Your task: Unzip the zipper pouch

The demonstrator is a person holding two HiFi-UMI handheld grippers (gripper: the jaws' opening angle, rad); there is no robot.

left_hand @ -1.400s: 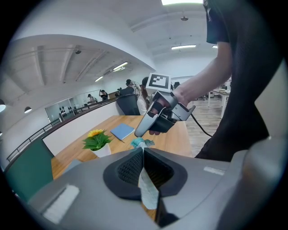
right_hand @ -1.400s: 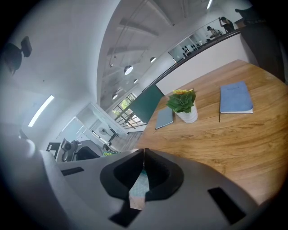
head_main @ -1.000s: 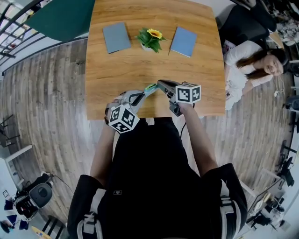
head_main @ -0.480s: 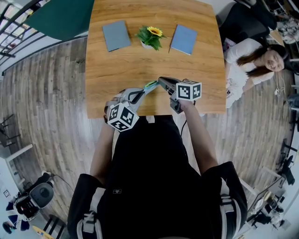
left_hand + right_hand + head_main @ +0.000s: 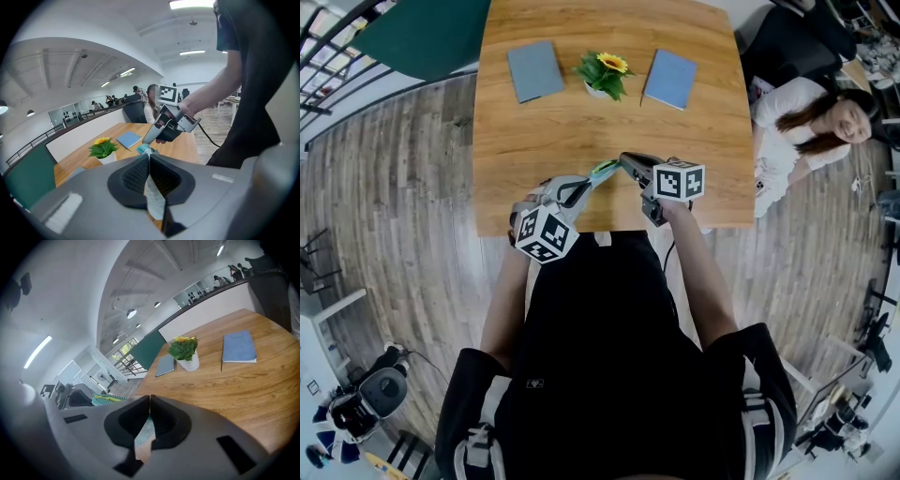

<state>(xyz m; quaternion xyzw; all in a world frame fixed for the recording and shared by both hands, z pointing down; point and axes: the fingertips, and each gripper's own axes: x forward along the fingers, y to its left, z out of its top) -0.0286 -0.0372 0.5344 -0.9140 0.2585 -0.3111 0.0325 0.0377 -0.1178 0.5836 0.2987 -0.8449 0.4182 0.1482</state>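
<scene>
My pouch (image 5: pixel 602 172) is teal, its pale panel seemingly finely checked. The desk (image 5: pixel 581 131) shows warm wood grain. One notebook (image 5: pixel 533 72) and the other notebook (image 5: pixel 668 81) are slate blue. The sunflower (image 5: pixel 610 67) is yellow, green-leaved, white-potted. My left marker cube (image 5: pixel 546 236) and right marker cube (image 5: pixel 679 182) carry black-and-white squares.

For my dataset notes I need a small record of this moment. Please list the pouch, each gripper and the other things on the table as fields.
left gripper: shut on pouch
right gripper: shut on pouch
pouch: teal, held above the table, near side
table: wooden; two blue notebooks, potted sunflower between them
unzipped yet: cannot tell
</scene>
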